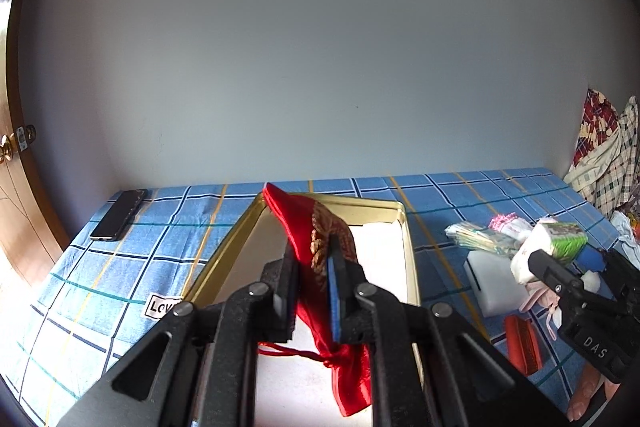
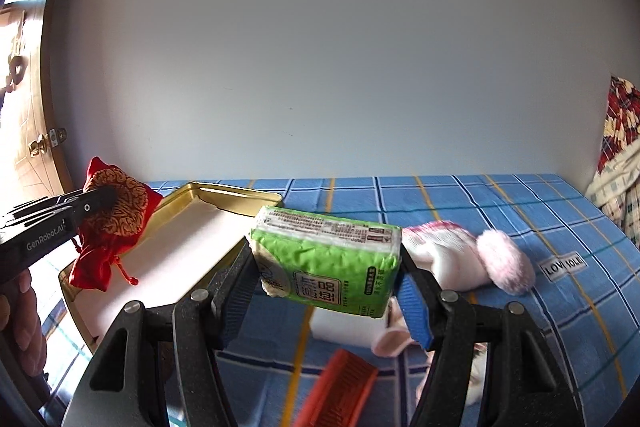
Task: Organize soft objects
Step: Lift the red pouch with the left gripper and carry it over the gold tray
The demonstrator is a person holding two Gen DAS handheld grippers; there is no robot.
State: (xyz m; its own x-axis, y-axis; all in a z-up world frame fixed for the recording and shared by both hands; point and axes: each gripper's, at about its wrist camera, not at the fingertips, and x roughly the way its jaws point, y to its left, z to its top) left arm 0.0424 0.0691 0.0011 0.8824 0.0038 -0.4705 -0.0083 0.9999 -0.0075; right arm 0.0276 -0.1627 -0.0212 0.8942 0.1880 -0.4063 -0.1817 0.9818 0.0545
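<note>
Black hand-held gripper (image 1: 314,291), blue pads (image 2: 414,311)

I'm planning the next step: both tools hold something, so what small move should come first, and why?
Probably lower the left tool and release the red pouch into the gold tray. The pouch already hangs over the tray's white floor, while the right tool's green tissue pack is beside the tray.

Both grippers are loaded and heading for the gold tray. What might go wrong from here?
1. The red pouch is pinched mid-body by the left gripper; its drawstring dangles and may snag the tray rim.
2. The right gripper holds the green tissue pack by its ends; the soft pack might buckle and slip.
3. Both loads converge on one tray, so the grippers could collide.
</note>
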